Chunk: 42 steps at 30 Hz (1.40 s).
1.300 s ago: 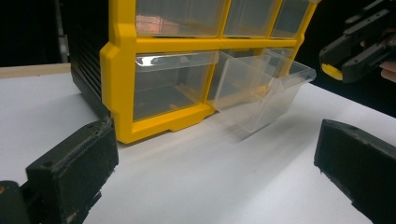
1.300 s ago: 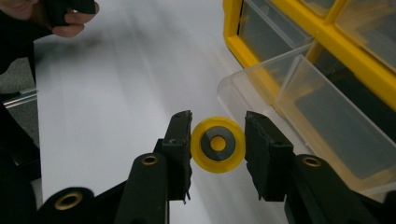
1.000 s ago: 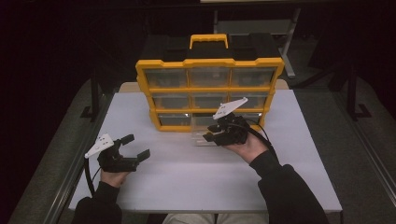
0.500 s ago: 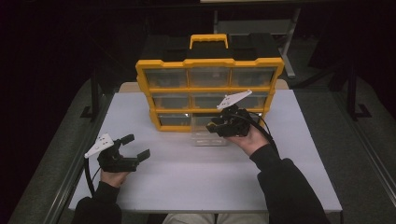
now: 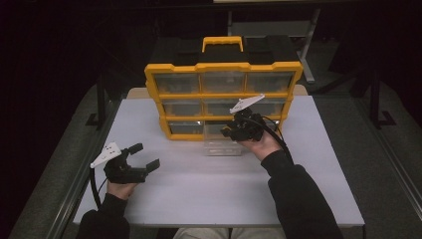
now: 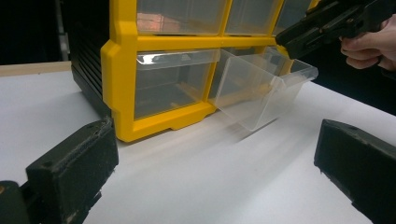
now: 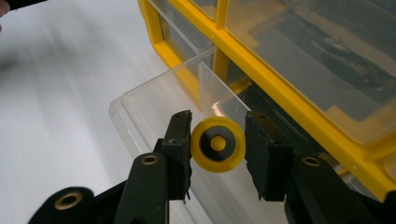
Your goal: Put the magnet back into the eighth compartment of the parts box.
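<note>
One yellow wheel (image 7: 218,144) sits between two right gripper (image 7: 218,151) fingers (image 7: 180,140).

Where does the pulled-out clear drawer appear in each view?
High view: clear drawer at centre, jutting from the yellow organizer's bottom row, beneath the right gripper.
Left gripper view: upper right of centre.
Right gripper view: centre, behind the yellow disc.
Shared landmark: the yellow organizer.
</note>
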Tool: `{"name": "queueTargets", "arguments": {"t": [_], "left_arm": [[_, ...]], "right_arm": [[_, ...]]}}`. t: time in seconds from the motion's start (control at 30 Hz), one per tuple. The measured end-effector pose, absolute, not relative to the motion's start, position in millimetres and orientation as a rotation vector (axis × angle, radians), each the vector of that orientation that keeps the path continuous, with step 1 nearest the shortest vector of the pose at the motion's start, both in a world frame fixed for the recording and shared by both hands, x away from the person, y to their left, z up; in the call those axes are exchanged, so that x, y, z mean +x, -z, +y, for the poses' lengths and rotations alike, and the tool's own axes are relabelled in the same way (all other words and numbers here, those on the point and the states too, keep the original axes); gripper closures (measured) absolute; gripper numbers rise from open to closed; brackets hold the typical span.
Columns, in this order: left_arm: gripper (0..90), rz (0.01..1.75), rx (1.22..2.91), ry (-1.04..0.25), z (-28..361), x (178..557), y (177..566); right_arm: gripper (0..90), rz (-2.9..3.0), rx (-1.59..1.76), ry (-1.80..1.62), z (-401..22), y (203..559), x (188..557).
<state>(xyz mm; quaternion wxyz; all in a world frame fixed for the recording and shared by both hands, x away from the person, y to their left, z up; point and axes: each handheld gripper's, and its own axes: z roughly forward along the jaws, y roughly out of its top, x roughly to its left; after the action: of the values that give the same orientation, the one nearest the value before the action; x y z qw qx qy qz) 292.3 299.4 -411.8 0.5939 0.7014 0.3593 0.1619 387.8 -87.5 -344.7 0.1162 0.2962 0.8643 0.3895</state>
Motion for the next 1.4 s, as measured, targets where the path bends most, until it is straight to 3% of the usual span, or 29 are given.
{"name": "queueTargets", "arguments": {"t": [0.8, 1.03, 1.27, 1.4], "left_arm": [[0.0, 0.835, 1.635, -0.375, 298.6, 292.0, 411.3], [0.0, 0.839, 1.633, -0.378, 298.8, 291.8, 411.3], [0.0, 0.837, 1.631, -0.383, 298.7, 291.3, 411.1], [0.0, 0.837, 1.630, -0.383, 298.6, 291.4, 411.0]], "right_arm": [[60.4, 2.656, 0.920, -1.103, -77.1, 365.1, 400.6], [42.1, 2.629, 0.952, -1.181, -83.9, 359.8, 400.3], [17.3, 2.607, 0.933, -1.220, -87.7, 353.4, 394.3], [12.0, 2.597, 0.931, -1.244, -89.6, 350.1, 391.0]]}}
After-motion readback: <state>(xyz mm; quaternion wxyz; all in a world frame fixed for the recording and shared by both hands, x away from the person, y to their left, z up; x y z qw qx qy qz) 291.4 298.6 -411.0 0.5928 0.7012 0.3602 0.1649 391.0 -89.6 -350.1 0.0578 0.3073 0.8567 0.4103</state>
